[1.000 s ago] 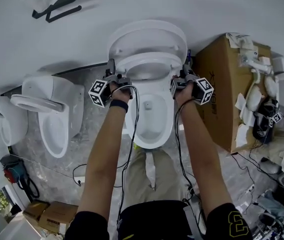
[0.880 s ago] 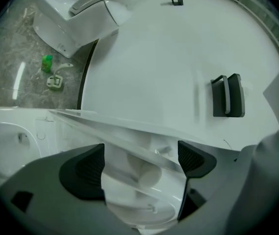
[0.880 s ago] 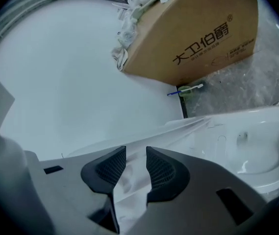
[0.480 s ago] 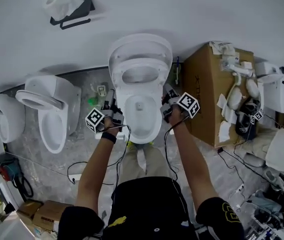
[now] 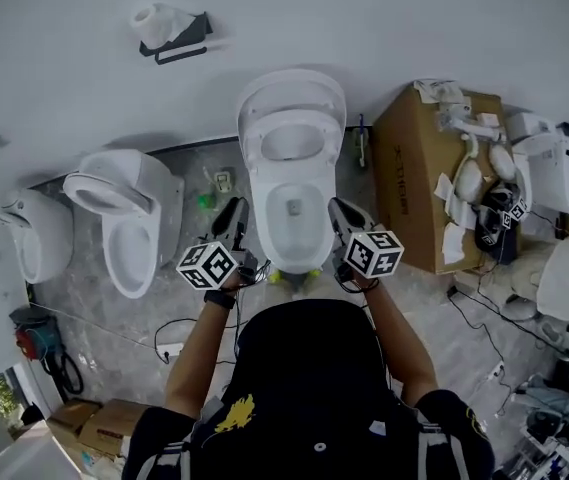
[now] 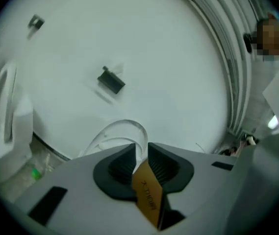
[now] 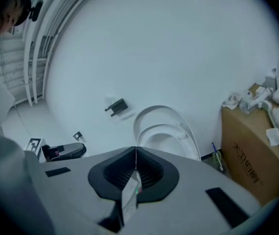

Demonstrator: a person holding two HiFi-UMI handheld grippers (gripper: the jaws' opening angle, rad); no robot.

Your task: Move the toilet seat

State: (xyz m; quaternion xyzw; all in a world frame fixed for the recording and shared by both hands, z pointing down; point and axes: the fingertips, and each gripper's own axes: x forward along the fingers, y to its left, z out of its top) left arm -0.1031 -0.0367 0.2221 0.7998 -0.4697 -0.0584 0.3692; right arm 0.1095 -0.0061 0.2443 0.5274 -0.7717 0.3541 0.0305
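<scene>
The white toilet [image 5: 294, 218] stands against the wall with its seat ring [image 5: 292, 140] and lid [image 5: 292, 86] both tipped up. My left gripper [image 5: 236, 210] hovers by the bowl's left flank, clear of it. Its jaws are closing, with a narrow gap and nothing between them. My right gripper [image 5: 340, 210] sits off the bowl's right flank, shut and empty. In the left gripper view the gripper [image 6: 140, 148] points at the raised lid [image 6: 122, 130]. In the right gripper view the shut gripper [image 7: 136, 151] faces the seat ring [image 7: 166, 136] and lid [image 7: 161, 112].
Two more toilets [image 5: 129, 218] [image 5: 39, 233] stand to the left. A cardboard box [image 5: 409, 183] topped with white parts sits on the right, with clutter beyond. A toilet-roll holder [image 5: 174, 30] hangs on the wall. Cables trail across the floor [image 5: 169, 338].
Both grippers have drawn back from the raised seat's sides to the front of the bowl as the person stepped away. Both pairs of jaws have narrowed. The seat stays up.
</scene>
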